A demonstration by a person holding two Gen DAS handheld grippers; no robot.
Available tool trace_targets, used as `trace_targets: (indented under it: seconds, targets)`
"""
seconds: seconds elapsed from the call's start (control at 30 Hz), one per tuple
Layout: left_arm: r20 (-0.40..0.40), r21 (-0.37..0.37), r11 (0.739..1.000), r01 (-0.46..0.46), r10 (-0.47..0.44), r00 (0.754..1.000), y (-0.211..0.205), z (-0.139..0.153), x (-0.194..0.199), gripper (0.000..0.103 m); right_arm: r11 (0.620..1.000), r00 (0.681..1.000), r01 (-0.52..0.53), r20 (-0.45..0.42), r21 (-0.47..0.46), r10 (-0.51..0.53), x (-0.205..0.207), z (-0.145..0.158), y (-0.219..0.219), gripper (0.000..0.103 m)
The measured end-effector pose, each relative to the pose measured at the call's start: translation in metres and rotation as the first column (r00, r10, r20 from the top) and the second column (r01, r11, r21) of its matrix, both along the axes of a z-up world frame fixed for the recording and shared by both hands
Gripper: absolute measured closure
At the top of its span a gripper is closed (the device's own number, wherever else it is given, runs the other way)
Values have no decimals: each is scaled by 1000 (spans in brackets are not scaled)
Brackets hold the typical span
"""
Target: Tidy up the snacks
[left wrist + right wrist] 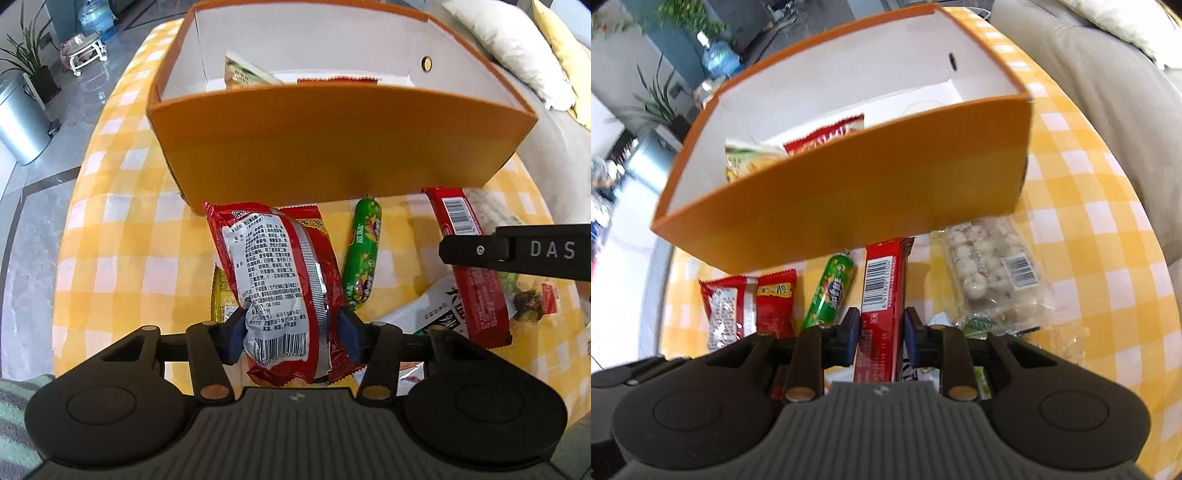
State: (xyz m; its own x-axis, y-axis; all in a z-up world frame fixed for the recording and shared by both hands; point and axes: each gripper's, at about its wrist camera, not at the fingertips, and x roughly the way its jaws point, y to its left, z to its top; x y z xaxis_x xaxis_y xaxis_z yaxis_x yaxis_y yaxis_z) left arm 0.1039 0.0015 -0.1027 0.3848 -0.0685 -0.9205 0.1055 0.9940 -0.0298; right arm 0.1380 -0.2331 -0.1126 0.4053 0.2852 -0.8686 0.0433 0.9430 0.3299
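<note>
The orange box (332,147) lies far ahead of both tongs; left gripper (291,332) pinches the red packet (277,288), right gripper (881,332) straddles the red bar (882,295) (contact unclear), both lengthwise toward it.

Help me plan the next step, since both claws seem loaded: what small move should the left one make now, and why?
Probably lift and carry forward over the near wall of the orange box, then release. The left claw is shut on the red snack packet, the box stands just ahead with its top open, and two packets already lie inside. The right claw grips the red bar, so it can follow.
</note>
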Motion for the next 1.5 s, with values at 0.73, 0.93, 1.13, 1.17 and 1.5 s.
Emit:
trace_targets:
  seconds: [0.73,0.93,1.13,1.17,1.5]
  targets:
    - [75,-144,990,-9,20,997,6,36,-25,69,990,1000,-25,22,136,22,-31,23,-22,81]
    - [12,-194,981,-13,15,1000,2,25,-19,72,988,995,-81,-51,133,89,-28,-4,-5,81]
    - [-36,-226,973,-51,44,998,6,16,-16,75,981,989,-95,-93,170,112,-21,-24,0,81]
    - [-54,-247,966,-72,60,997,10,14,-14,72,980,989,-96,-95,177,114,-21,-25,1,81]
    - [-100,-287,946,-149,125,987,11,9,3,45,979,987,-125,-82,159,139,-18,-23,9,81]
